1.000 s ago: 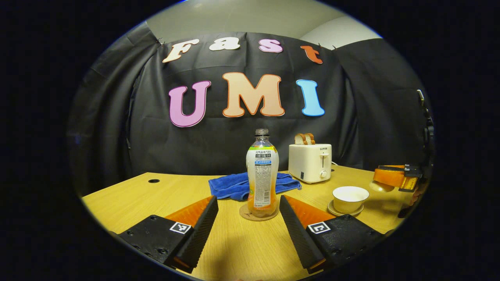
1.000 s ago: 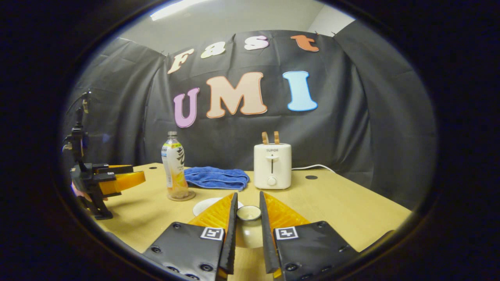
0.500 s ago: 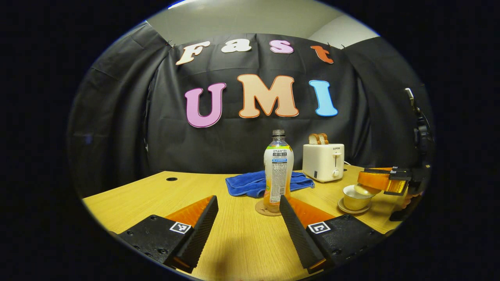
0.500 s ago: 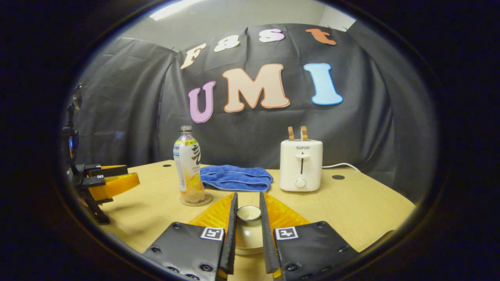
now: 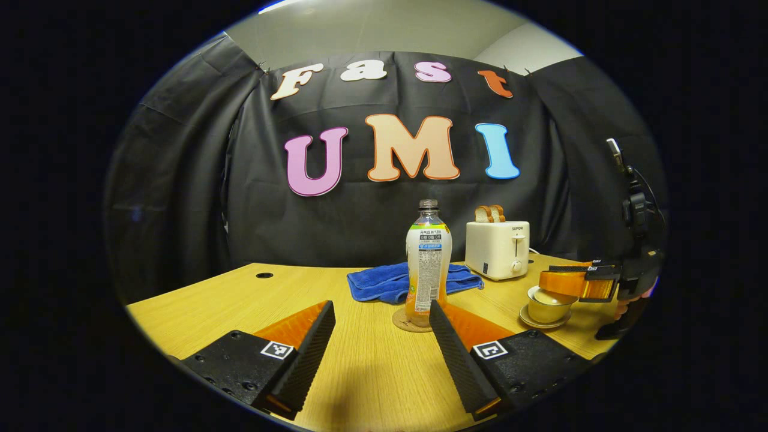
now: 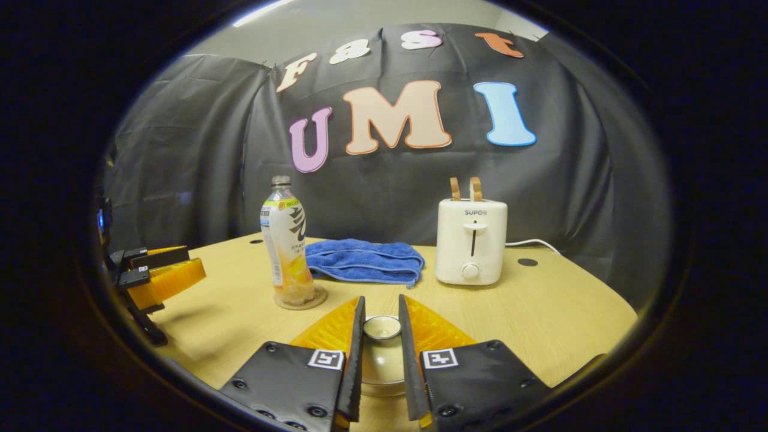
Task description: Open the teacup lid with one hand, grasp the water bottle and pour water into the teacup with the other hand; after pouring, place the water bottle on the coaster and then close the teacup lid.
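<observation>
Wooden surface (image 5: 210, 300) carries everything we see. Bottle (image 5: 428, 261) stands upright on a round coaster (image 5: 403, 322), uncapped, with orange liquid low inside. Left gripper (image 5: 382, 312) hangs low over the surface just short of the bottle, its fingers spread wide with nothing between them; the bottle sits beyond the gap, close to the right finger. In the right gripper view we see that gripper off to the left (image 6: 157, 277), clear of the bottle (image 6: 286, 243) and coaster (image 6: 316, 298).

Right gripper (image 6: 381, 321) has its fingers closed in tight on the knob of the lid (image 6: 382, 328), both pressing it. In the left gripper view we see the right gripper (image 5: 577, 283) holding the lid right on top of the cup (image 5: 546, 306), which sits on its saucer (image 5: 543, 324); we cannot tell if the lid is fully seated.

Blue towel (image 6: 360, 261) lies behind the bottle, and a toaster (image 6: 471, 241) with two slices of bread (image 6: 465, 188) stands beside it.
</observation>
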`<action>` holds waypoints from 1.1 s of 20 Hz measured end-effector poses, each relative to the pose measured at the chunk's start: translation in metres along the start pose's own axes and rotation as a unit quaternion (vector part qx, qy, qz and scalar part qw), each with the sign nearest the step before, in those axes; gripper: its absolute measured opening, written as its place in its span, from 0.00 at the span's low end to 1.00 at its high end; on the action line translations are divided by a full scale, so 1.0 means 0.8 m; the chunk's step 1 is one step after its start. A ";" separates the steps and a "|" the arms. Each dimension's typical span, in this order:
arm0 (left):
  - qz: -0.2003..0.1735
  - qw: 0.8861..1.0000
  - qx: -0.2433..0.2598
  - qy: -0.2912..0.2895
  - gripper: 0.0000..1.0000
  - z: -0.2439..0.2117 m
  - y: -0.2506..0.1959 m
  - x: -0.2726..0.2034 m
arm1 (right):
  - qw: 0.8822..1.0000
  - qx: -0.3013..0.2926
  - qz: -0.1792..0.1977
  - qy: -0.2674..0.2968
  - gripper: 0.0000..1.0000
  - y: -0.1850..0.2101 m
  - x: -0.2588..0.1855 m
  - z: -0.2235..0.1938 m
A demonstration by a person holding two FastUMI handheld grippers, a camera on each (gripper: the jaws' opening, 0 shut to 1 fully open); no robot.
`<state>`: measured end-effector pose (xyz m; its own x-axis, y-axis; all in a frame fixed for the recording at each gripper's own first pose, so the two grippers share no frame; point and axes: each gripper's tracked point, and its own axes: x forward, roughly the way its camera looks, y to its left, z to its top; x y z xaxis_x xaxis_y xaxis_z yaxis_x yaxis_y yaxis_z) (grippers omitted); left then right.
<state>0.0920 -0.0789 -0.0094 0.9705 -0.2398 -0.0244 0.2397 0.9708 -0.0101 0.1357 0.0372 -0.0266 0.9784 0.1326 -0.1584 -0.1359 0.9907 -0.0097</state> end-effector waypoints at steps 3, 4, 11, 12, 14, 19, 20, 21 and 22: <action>-0.001 1.000 0.000 0.000 0.93 -0.001 -0.001 0.000 | 1.000 0.002 -0.001 0.009 0.34 -0.002 0.002 -0.002; -0.001 1.000 0.000 0.000 0.92 0.000 0.000 -0.001 | 1.000 0.003 0.001 0.009 0.34 -0.001 0.002 -0.002; -0.002 1.000 0.000 0.000 0.92 -0.001 -0.001 -0.001 | 1.000 0.000 0.009 0.007 0.63 0.002 0.000 -0.001; -0.001 1.000 0.000 0.000 0.92 -0.001 0.000 0.000 | 1.000 -0.001 0.014 0.005 0.71 0.005 0.000 -0.002; 0.001 1.000 0.000 0.000 0.92 -0.001 0.001 0.000 | 1.000 -0.005 0.017 0.001 0.88 0.007 -0.002 0.000; 0.003 1.000 0.000 0.000 0.92 -0.001 0.001 -0.001 | 1.000 0.001 0.011 -0.015 1.00 0.003 -0.011 0.006; 0.004 1.000 0.000 0.000 0.92 -0.001 0.002 -0.001 | 1.000 0.001 0.011 -0.021 1.00 0.005 -0.015 0.007; 0.004 1.000 0.000 0.000 0.92 0.000 0.001 -0.001 | 1.000 0.001 0.010 -0.027 1.00 0.005 -0.020 0.009; 0.004 1.000 0.000 0.000 0.92 -0.001 0.002 0.000 | 0.999 0.002 0.008 -0.033 1.00 0.004 -0.026 0.010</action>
<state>0.0922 -0.0775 -0.0098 0.9726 -0.2312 -0.0239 0.2311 0.9729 -0.0091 0.1162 0.0380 -0.0154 0.9843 0.1500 -0.0930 -0.1510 0.9885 -0.0038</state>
